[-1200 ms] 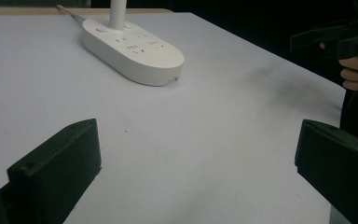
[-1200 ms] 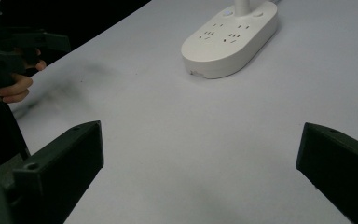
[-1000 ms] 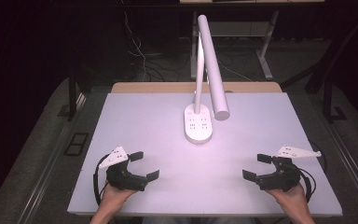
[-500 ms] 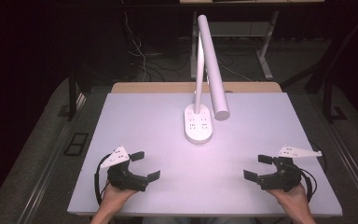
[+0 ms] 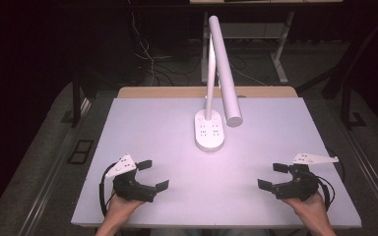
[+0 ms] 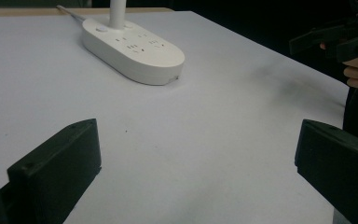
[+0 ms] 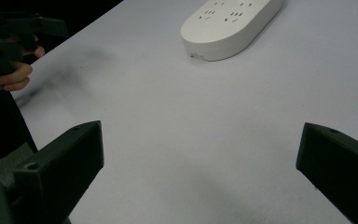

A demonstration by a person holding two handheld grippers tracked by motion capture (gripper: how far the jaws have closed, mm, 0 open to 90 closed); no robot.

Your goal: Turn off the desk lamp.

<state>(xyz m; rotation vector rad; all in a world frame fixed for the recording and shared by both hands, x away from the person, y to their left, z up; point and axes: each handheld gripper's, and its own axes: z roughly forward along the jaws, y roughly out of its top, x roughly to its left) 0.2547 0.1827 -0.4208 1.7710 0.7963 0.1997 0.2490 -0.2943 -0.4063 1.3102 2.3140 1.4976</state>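
At the near edge of the table (image 5: pixel 128 123) two hands come in from below, each holding a gripper. The left gripper (image 5: pixel 153 175) sits near the left corner, its jaws spread wide with only bare white surface between them; the left gripper view shows the same — two black jaws far apart, nothing held. The right gripper (image 5: pixel 272 176) sits near the right corner, just inside the right edge, jaws likewise spread wide and empty. Each carries a grey three-cornered plate on top, and a dark cable loops beside each hand.

Between the two grippers the tabletop lies open — a broad bare stretch of white running from the near edge up to the middle. The left and right margins are also free, and both grippers are well apart from each other.

Farther in, about the table's centre line, stands a lamp base (image 5: pixel 209 131), a white oval slab with socket holes on its top face. No brand or writing can be read on it; the marks are too small. A white stem rises from its far end, and the long tubular lamp head (image 5: pixel 225 73) slants down over the base, its round end hanging just right of it.

Beyond the white top a wooden strip (image 5: pixel 177 92) shows at the far edge. Past that the floor is dark, with cables (image 5: pixel 152 64) and metal table legs (image 5: pixel 280 54).
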